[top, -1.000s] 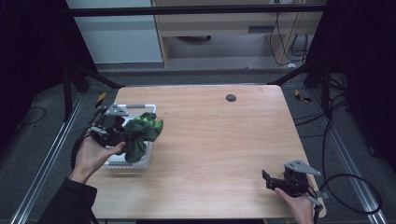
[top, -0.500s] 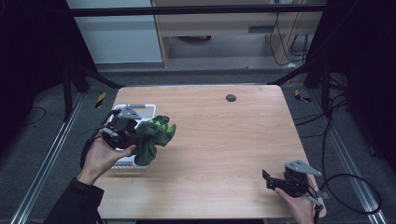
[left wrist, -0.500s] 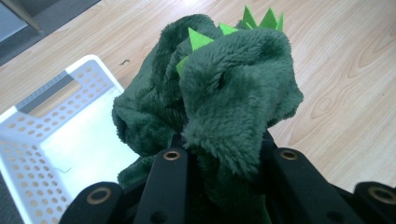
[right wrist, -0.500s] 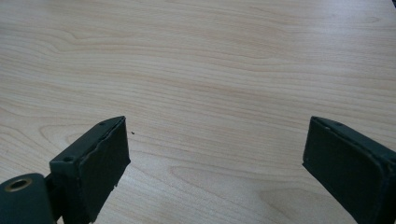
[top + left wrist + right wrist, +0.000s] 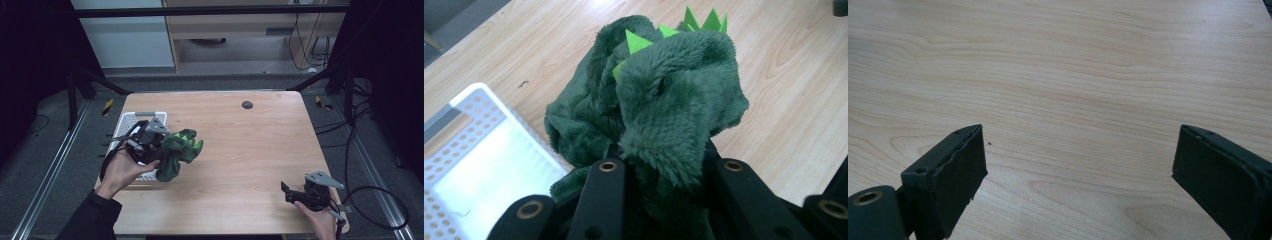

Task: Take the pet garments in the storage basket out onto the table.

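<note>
A lab-like recording room: a bare wooden tabletop (image 5: 250, 150) inside a black metal frame (image 5: 210, 10), loose cables (image 5: 370, 190) across grey floor, hazard-striped tape (image 5: 107, 106) underfoot.

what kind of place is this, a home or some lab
Probably a lab or recording workspace, not a home: a bare wooden table stands between dark metal frame rails, loose cables run over the grey floor, and plain cabinets stand behind.

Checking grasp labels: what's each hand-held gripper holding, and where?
Left hand-held gripper clamps the green plush toy by a bunched fold. Right hand-held gripper is open, empty.
</note>
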